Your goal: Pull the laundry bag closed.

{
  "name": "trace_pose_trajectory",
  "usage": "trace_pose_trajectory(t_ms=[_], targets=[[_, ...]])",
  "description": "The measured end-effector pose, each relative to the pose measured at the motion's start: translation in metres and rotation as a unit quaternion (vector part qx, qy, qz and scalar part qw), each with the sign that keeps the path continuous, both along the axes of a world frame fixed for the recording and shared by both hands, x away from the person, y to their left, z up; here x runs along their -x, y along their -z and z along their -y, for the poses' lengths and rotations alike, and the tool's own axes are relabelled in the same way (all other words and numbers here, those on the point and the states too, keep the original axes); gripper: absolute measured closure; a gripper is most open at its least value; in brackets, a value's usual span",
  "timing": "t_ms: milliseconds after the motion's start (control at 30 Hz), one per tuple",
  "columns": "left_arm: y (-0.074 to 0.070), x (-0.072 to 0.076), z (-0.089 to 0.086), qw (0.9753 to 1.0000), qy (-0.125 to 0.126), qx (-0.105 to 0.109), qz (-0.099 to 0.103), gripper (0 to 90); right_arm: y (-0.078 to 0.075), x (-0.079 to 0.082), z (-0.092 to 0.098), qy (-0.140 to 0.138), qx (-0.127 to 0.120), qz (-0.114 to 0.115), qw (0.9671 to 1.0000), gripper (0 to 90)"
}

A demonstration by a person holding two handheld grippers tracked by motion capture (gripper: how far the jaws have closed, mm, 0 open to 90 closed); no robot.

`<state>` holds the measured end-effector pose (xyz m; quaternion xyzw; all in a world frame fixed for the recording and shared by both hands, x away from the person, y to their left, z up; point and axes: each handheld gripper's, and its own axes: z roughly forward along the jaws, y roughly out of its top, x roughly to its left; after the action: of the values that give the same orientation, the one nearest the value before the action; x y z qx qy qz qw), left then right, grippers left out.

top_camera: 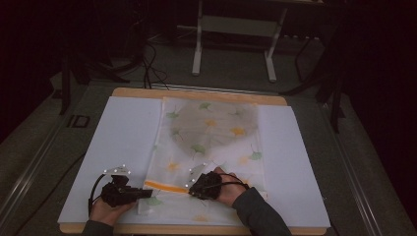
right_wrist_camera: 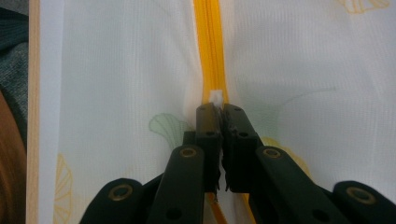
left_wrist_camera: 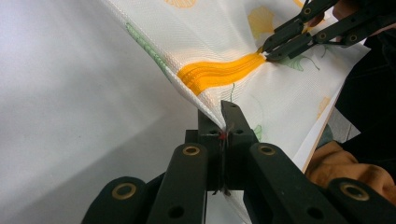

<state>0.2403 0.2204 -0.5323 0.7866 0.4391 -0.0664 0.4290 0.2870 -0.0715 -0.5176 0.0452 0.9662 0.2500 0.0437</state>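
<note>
White mesh bag [top_camera: 211, 142] lies on our desk [top_camera: 196, 93]; our left gripper [left_wrist_camera: 223, 122] pinches its edge, our right gripper [right_wrist_camera: 219, 114] pinches the zipper pull [right_wrist_camera: 215, 97].

Left gripper [top_camera: 145, 193]: jaws closed, pointing toward the right gripper [top_camera: 193, 191], held low by the left hand [top_camera: 109, 209]. Right gripper: jaws closed, tips facing the left gripper, gripped by the right hand [top_camera: 229, 189], forearm angled inward.
</note>
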Motion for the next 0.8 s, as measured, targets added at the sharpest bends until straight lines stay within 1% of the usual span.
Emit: trace_pose_trajectory(t_ms=[233,267,567,667,800], targets=[[-0.0002,0.0001,-0.0001,1.0,0.0,0.0,0.0,88.4,0.0003,-0.0006,0.005,0.002,-0.002,-0.001,1.0,87.1],[-0.0002,0.0001,0.0,1.0,0.0,0.0,0.0,88.4,0.0004,-0.0006,0.0055,0.002,-0.002,-0.001,1.0,89.7],[-0.0003,0.0002,0.0,1.0,0.0,0.0,0.0,88.4,0.0001,-0.0012,0.0063,0.001,0.001,0.0,1.0,90.0],[-0.0002,0.0001,-0.0001,1.0,0.0,0.0,0.0,88.4,-0.0004,-0.0011,0.006,-0.002,0.005,0.004,1.0,90.0],[-0.0004,0.0,-0.0005,1.0,0.0,0.0,0.001,88.4,-0.0008,0.0,0.007,-0.002,0.011,0.017,0.9998,90.0]])
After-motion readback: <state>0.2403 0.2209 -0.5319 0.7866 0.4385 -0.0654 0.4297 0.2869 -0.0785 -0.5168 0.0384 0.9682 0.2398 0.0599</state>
